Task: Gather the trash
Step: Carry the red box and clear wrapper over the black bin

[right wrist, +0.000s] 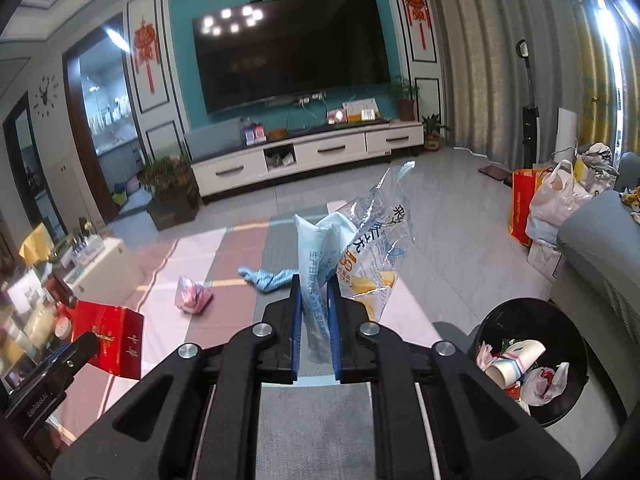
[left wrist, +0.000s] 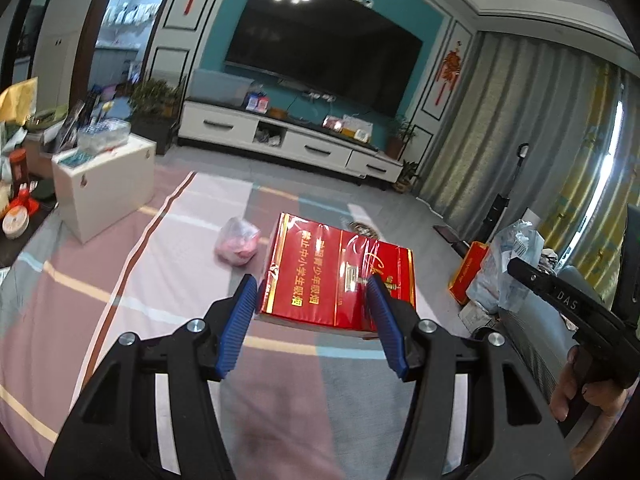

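Midway: left tongs (left wrist: 312,292) clamped on flat red carton (left wrist: 340,276), right tongs (right wrist: 316,300) on crinkled clear plastic wrapper (right wrist: 360,240); black bin (right wrist: 532,360) right of them part-filled; pink bag (right wrist: 192,294), blue cloth (right wrist: 266,278) ahead, uncollected.

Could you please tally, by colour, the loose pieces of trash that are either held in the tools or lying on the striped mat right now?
Red: 1, the carton in the left tool
Clear with blue print: 1, the plastic bag in the right tool
Pink: 1, the small bag on the mat
Blue: 1, the cloth on the mat
Total: 4
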A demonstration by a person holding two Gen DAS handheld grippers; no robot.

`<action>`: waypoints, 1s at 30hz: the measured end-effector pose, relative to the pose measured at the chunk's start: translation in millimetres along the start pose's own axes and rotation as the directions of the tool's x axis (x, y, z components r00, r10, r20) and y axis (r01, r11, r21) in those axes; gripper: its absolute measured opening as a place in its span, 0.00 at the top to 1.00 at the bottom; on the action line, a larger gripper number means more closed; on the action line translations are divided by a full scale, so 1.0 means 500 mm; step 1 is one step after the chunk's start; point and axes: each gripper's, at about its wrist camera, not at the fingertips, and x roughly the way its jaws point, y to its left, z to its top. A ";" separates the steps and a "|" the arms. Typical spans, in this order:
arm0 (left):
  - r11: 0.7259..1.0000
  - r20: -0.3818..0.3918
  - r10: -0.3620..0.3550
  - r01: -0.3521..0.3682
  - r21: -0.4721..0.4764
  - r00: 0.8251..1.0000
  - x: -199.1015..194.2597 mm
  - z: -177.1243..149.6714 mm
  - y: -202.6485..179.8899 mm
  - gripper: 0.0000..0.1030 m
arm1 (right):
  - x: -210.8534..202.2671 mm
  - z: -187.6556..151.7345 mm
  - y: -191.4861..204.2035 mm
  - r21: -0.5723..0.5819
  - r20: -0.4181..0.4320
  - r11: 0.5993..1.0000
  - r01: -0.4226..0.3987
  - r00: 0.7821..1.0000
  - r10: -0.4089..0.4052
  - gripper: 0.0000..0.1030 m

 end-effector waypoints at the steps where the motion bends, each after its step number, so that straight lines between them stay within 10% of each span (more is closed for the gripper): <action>1: 1.000 0.007 -0.005 0.005 0.000 1.000 -0.001 0.001 -0.008 0.44 | -0.008 0.004 -0.007 0.004 0.009 1.000 0.000 1.000 0.000 0.88; 30: 0.957 -0.120 -0.268 0.278 0.079 0.956 0.123 -0.055 -0.344 0.43 | -0.151 0.013 -0.236 0.227 0.117 0.950 0.214 0.962 -0.245 0.88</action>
